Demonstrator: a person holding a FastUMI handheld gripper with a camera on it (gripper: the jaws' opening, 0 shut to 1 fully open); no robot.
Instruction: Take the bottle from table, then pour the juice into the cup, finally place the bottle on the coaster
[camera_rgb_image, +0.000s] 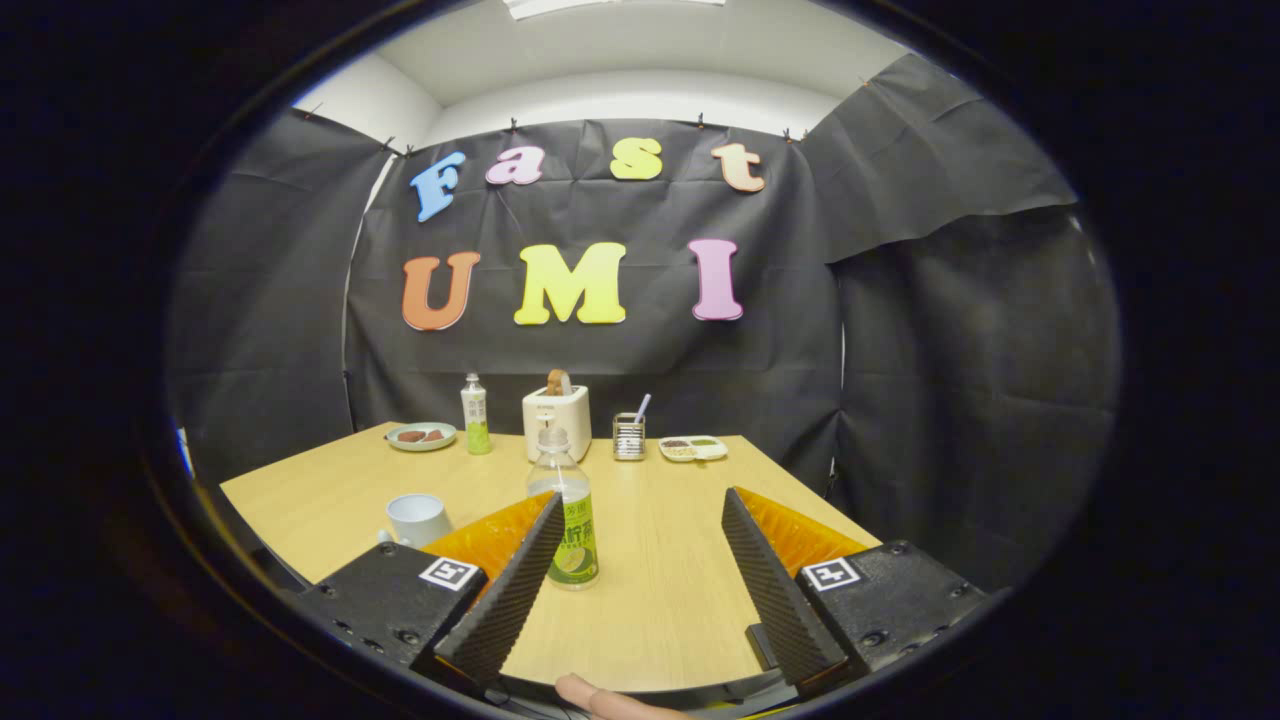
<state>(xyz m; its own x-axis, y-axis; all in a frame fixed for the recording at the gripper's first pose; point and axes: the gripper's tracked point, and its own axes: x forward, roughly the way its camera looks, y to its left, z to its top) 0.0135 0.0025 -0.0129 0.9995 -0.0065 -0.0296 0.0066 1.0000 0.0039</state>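
Counted on the table (680, 600): two bottles, one near (567, 520), one far (475, 414); one cup (417, 518); one toaster (556, 422); one plate (421, 436); one divided dish (693, 448); one small holder (628, 436), possibly a utensil rack. Gripper (640, 505): one, its two fingers spread wide apart.

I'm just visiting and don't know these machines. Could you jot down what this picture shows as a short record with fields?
tongs: tongs open, holding nothing
nearest thing: bottle upright just ahead, against the left finger's tip
cup: white cup standing left of the bottle
table: wooden table
far edge: plate, second bottle, toaster, small holder, flat dish
person: a fingertip below the tongs
coaster: cannot tell
task stage: bottle not yet gripped
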